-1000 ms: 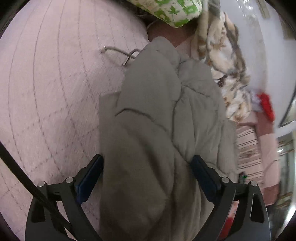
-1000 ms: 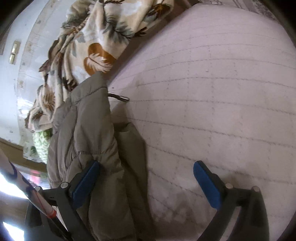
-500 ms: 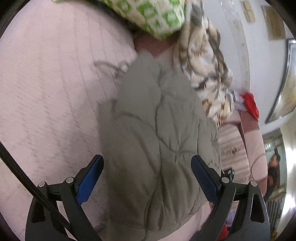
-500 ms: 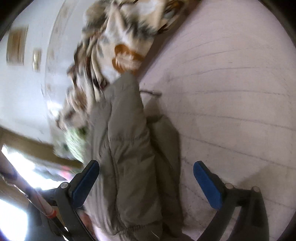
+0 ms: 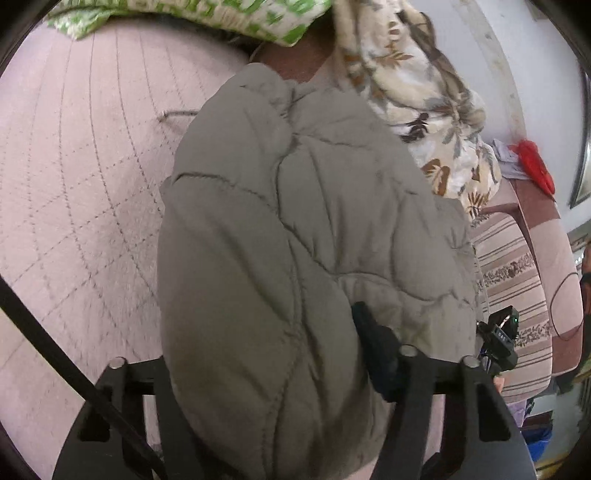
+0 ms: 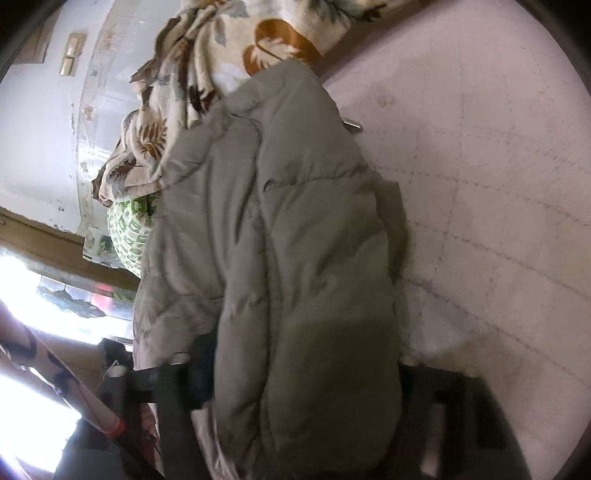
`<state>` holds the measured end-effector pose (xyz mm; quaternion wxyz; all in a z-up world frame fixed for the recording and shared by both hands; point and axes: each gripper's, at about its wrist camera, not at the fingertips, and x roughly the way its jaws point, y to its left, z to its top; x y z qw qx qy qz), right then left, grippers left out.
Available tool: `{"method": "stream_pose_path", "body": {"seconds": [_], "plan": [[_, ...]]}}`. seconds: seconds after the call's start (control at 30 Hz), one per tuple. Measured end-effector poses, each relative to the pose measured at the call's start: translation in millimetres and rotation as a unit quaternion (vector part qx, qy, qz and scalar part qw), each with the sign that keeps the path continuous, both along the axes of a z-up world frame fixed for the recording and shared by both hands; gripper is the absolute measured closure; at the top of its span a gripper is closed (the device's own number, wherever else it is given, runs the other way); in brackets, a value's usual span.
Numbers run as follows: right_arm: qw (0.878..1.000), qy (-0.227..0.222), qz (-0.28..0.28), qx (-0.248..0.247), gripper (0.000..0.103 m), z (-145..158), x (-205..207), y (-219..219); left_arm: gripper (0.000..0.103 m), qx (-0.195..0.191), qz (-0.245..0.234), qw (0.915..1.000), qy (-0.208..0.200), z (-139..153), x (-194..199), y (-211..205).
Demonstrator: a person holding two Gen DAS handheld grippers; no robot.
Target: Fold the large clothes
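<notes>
Grey puffer jacket lies bunched on the pink quilted bedspread, its far end up against the leaf-print blanket and green patterned pillow. Left gripper jaws have just been closing, now pinched on the jacket's near end. Right gripper likewise just closed in, clamping a thick fold of the jacket. Thin cord on the bedspread beside the jacket.

Both your grippers, left and right, have just been closing, pads now pinching the puffy grey-green quilted jacket, bunched between them.
</notes>
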<state>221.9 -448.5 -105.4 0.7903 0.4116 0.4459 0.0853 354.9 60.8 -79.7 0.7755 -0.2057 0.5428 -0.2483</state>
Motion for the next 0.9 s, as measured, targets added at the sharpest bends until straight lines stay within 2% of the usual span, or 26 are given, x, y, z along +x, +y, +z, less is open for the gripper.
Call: {"method": "stream_pose_path", "body": {"seconds": [0.07,0.2,0.23,0.3,0.37,0.43,0.53,0.63,0.7,0.77,0.8,0.83,0.9], "plan": [[1.000,-0.010,-0.004,-0.005,0.053,13,-11,1,0.046,0.000,-0.008,1.0000,0.001,5,-11,-1],[1.000,-0.017,-0.011,-0.014,0.055,24,-36,-5,0.046,0.003,-0.022,0.9998,-0.001,3,-26,-5],[1.000,-0.018,-0.012,-0.013,0.055,24,-41,-6,0.044,0.008,-0.020,0.9998,0.001,-1,-28,-5],[1.000,-0.020,-0.016,-0.008,0.054,18,-52,-12,0.033,0.019,0.004,0.9997,0.016,-15,-27,-2],[0.999,-0.013,-0.027,-0.016,0.038,11,-54,-13,0.032,0.004,0.029,0.9990,0.032,-19,-26,5],[0.997,-0.004,-0.060,-0.043,0.025,10,-54,-14,0.032,-0.002,0.051,0.9979,0.040,-13,-29,11],[0.992,-0.011,-0.108,-0.063,0.022,24,-67,-21,0.032,0.008,0.057,0.9983,0.006,11,-45,20],[0.979,-0.043,-0.163,-0.112,0.022,53,-90,-28,0.032,0.007,0.063,0.9977,-0.024,39,-66,29],[0.961,-0.067,-0.209,-0.170,0.022,80,-108,-28,0.032,0.037,0.072,0.9952,-0.055,58,-80,25],[0.954,-0.094,-0.205,-0.199,0.026,101,-112,-15,0.032,0.058,0.079,0.9925,-0.073,69,-84,15],[0.955,-0.105,-0.189,-0.203,0.030,108,-107,-5,0.032,0.073,0.084,0.9904,-0.083,72,-86,10],[0.957,-0.113,-0.171,-0.204,0.041,113,-100,7,0.032,0.097,0.086,0.9871,-0.093,74,-85,0],[0.966,-0.128,-0.107,-0.197,0.048,117,-75,43,0.032,0.144,0.094,0.9787,-0.113,78,-83,-18]]}}
